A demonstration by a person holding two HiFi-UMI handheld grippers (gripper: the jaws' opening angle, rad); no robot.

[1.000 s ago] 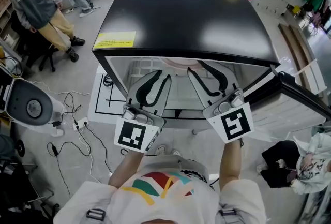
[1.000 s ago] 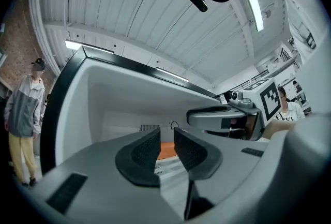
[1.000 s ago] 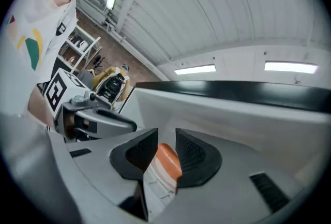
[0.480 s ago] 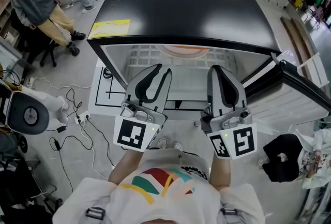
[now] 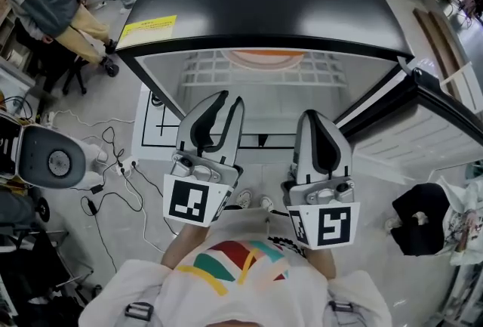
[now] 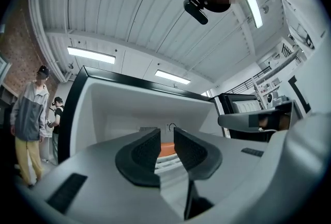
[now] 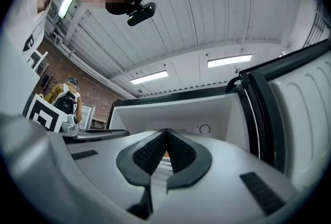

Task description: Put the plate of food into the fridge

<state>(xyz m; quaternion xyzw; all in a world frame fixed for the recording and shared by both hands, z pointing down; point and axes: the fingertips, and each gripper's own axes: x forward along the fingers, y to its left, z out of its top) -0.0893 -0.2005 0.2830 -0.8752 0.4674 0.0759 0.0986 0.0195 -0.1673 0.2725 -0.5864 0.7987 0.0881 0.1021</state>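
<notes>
The orange plate [image 5: 268, 57] lies on the white wire shelf [image 5: 219, 70] at the back of the open black fridge [image 5: 264, 1]. Both grippers hang in front of the opening, apart from the plate. My left gripper [image 5: 229, 100] is open with a narrow gap and nothing in it; in the left gripper view the plate [image 6: 166, 148] shows through the gap of that left gripper [image 6: 166, 137]. My right gripper [image 5: 318, 118] is shut on nothing. In the right gripper view the pads of that right gripper [image 7: 166, 133] meet, with a sliver of orange plate [image 7: 166, 155] beneath them.
The fridge door [image 5: 445, 129] stands open at the right. Two people [image 5: 45, 1] stand at the far left. A white machine [image 5: 47, 159] and cables [image 5: 113, 174] lie on the floor at the left, and a black bag [image 5: 423, 220] at the right.
The right gripper's jaws went from wide open to shut with nothing between them. That gripper rolled and drew back towards me. The left gripper barely moved. More of the shelf and plate now shows.
</notes>
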